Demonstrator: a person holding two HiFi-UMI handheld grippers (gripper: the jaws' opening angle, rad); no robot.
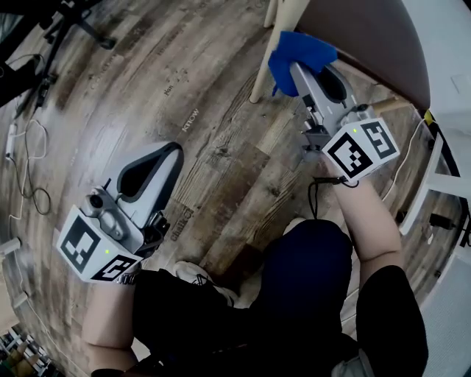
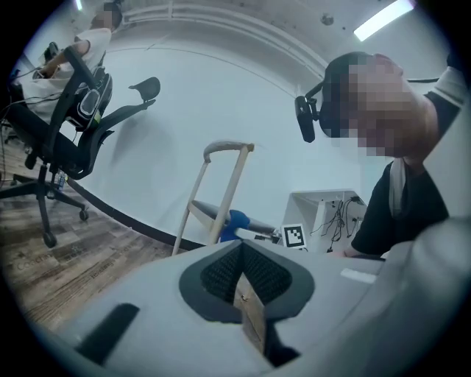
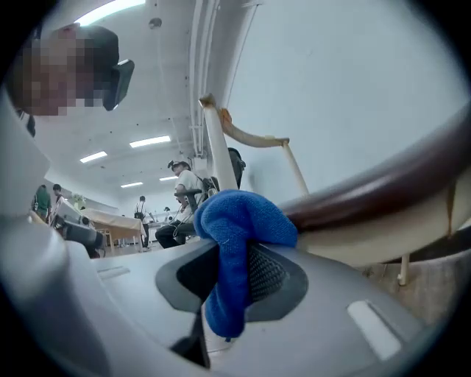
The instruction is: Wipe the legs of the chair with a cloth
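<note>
far left edge: loose cables (image 1: 26,163) on the wood floor (image 1: 213,110), and the black office chair base (image 1: 68,22) at the top left corner. the floor between them and the chair is open, with free room on that side. the left hand-held gripper (image 1: 171,149) hangs over this open floor, well apart from the chair, its forearm low and its tip pointing up and right. its jaws are together with nothing between them. next, the pale chair leg (image 1: 274,46) slants down from the brown seat (image 1: 368,37). the blue cloth (image 1: 300,57) sits against the leg just under the seat. the right hand-held gripper (image 1: 296,68) is clamped on the cloth, pointing up and left. the seat edge crowds it above. a white frame (image 1: 433,188) and a cord stand just beside the right arm.
</note>
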